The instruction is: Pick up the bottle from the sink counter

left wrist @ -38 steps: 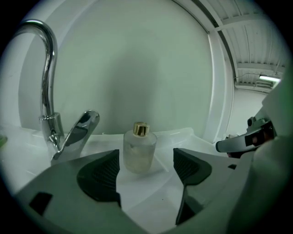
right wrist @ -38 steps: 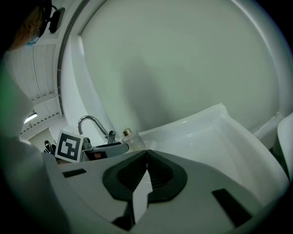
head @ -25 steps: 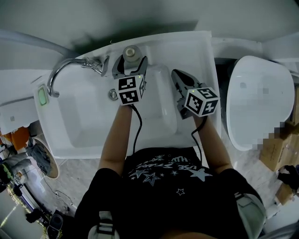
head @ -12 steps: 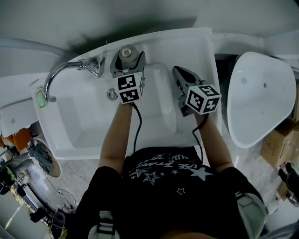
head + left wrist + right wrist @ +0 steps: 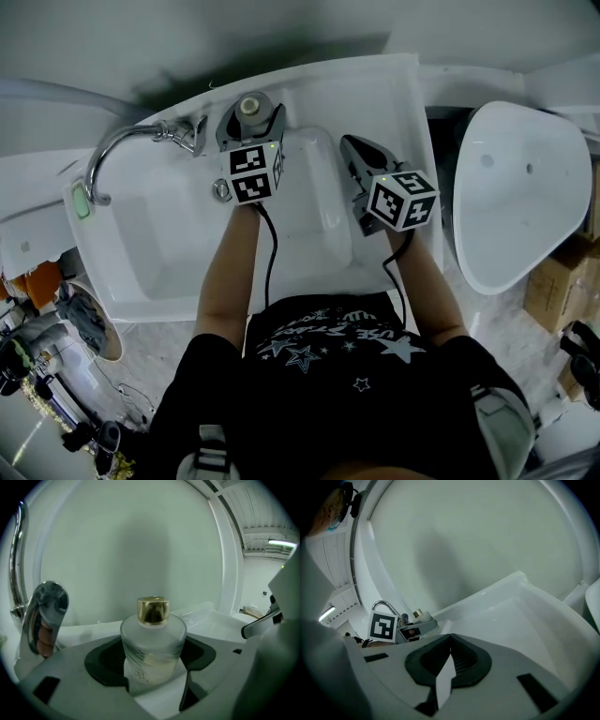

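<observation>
Left gripper view: my left claw (image 5: 154,681) has just slid forward round the frosted glass bottle with gold cap (image 5: 153,639), standing on the white sink counter (image 5: 375,89). Jaws apart, flanking it, so time to squeeze. Right claw (image 5: 449,665) pressed together, empty.

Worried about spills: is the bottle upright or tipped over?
Upright: the bottle stands on the sink counter, gold cap on top, between the left gripper's jaws.
</observation>
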